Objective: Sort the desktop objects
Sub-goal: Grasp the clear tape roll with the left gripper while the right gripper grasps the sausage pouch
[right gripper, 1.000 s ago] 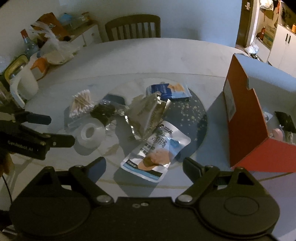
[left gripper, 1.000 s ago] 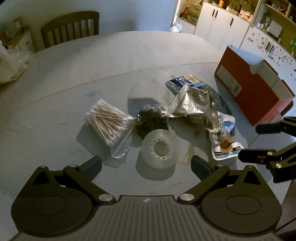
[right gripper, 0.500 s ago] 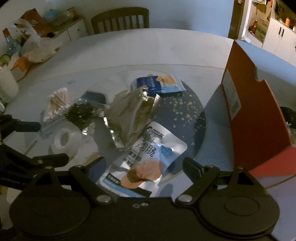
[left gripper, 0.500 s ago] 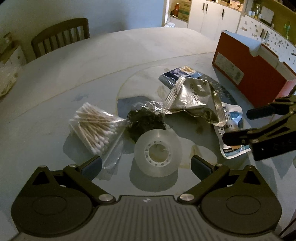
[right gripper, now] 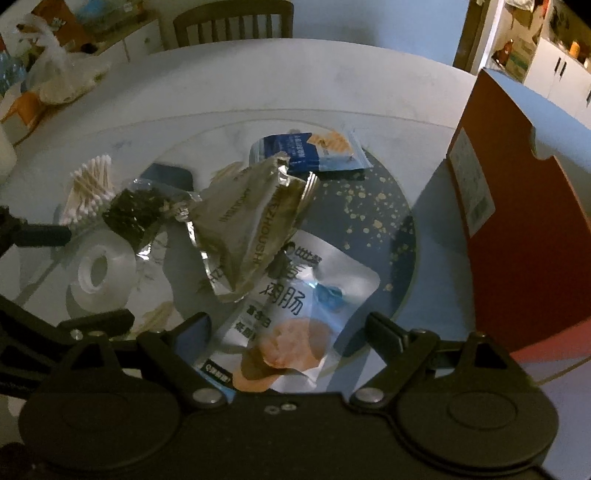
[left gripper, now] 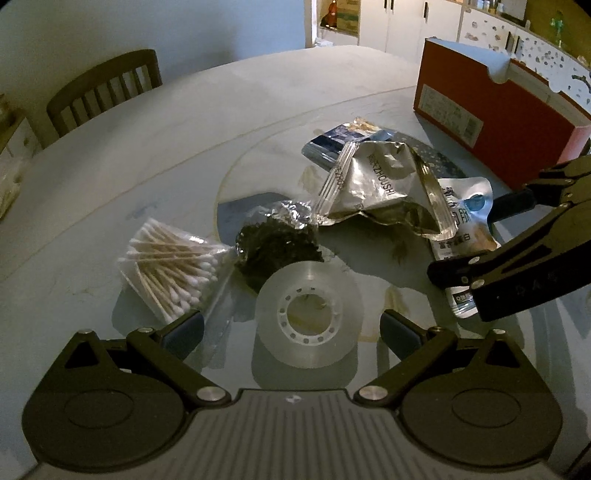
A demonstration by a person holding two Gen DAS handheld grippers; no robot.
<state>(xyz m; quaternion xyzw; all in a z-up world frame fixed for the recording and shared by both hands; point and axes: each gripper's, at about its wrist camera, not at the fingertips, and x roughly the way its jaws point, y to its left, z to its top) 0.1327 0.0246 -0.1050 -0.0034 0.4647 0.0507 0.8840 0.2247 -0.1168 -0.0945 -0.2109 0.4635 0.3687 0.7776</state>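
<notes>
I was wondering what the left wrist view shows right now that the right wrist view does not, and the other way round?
Only the left wrist view shows the right gripper from outside, open over the white sausage pouch, plus the white cabinets behind the table.

Only the right wrist view shows the cluttered side cabinet with a plastic bag, and the left gripper from outside, open around the tape roll.

Both show the cotton swab bag, the dark crumpled packet, the silver foil pouch, the blue snack packet, the red box and the chair.
</notes>
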